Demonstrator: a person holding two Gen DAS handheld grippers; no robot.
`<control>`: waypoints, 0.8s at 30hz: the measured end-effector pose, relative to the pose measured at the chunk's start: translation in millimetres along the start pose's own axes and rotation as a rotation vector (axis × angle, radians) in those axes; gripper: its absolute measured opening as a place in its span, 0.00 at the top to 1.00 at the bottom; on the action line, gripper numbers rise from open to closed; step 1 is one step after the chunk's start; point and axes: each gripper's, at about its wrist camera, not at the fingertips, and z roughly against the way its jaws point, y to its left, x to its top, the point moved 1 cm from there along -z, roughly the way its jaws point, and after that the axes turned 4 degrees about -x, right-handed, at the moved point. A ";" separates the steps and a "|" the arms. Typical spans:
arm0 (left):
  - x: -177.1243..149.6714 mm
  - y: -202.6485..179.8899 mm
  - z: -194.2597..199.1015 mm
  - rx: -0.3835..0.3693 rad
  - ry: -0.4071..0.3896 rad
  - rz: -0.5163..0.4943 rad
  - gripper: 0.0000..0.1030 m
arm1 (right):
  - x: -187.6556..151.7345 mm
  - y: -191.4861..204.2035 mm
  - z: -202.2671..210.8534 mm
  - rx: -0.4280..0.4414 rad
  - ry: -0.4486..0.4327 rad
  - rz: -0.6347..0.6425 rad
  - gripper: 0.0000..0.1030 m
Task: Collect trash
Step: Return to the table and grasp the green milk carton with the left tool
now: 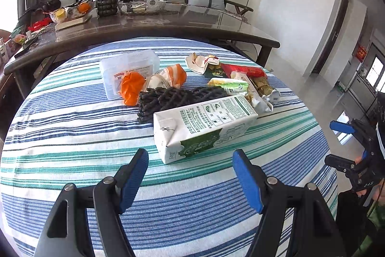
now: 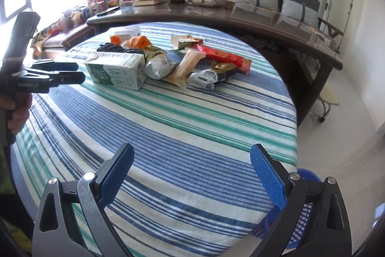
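Trash lies heaped on a round table with a striped cloth [image 1: 72, 136]. Nearest is a white and green milk carton [image 1: 204, 122] on its side. Behind it are a black foam net [image 1: 173, 98], an orange bag [image 1: 132, 88], a clear plastic box [image 1: 127, 69], a red wrapper [image 1: 243, 70] and a silver snack bag [image 1: 264, 98]. My left gripper [image 1: 190, 152] is open just short of the carton's near end, with nothing between its fingers. My right gripper [image 2: 192, 148] is open over bare cloth, well short of the carton [image 2: 115, 69] and the red wrapper [image 2: 223, 57].
A long dark table [image 1: 168, 25] with a plant pot [image 1: 107, 4] and a fruit bowl [image 1: 69, 12] runs behind the round table, with a sofa beyond. A blue basket [image 2: 305, 216] sits below the table's near right edge. A stool [image 2: 329, 95] stands on the floor at right.
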 end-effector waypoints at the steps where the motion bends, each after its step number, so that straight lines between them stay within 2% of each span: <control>1: 0.7 4.1 -4.1 -0.008 -0.002 0.020 0.28 | 0.4 -0.3 -0.9 0.000 0.001 -0.004 0.05; 3: 0.7 10.6 -10.7 -0.045 -0.002 0.040 0.28 | 0.9 -3.0 -0.7 0.000 -0.001 -0.016 0.05; 6: -3.3 -3.6 -14.6 -0.152 0.010 0.002 0.27 | 2.5 -7.6 -0.9 -0.011 -0.003 -0.032 0.05; 9: -16.8 -40.2 -10.7 -0.403 0.135 -0.133 0.27 | 4.0 -16.1 0.6 -0.021 -0.006 -0.056 0.05; 10: -23.7 -54.9 -3.5 -0.421 0.143 -0.200 0.27 | 4.0 -19.4 1.6 -0.026 -0.008 -0.065 0.05; 12: -29.3 -69.0 9.7 -0.341 0.089 -0.293 0.27 | 3.8 -26.2 3.7 -0.034 -0.010 -0.086 0.05; 14: -24.9 -68.8 10.2 -0.284 0.059 -0.277 0.26 | 3.4 -32.7 4.8 -0.035 -0.007 -0.109 0.05; 17: -13.3 -65.0 -3.5 -0.289 0.071 -0.231 0.24 | 2.9 -38.7 3.8 -0.037 0.005 -0.132 0.05; 21: -2.8 -68.7 -19.2 -0.261 0.057 -0.232 0.24 | 1.8 -40.9 2.5 -0.068 0.010 -0.129 0.05; 22: -0.3 -68.0 -22.5 -0.276 0.057 -0.218 0.24 | 1.4 -42.0 2.1 -0.075 0.010 -0.125 0.05; 24: -1.9 -74.8 -23.4 -0.356 0.083 -0.229 0.24 | 0.9 -41.9 1.2 -0.087 0.012 -0.116 0.05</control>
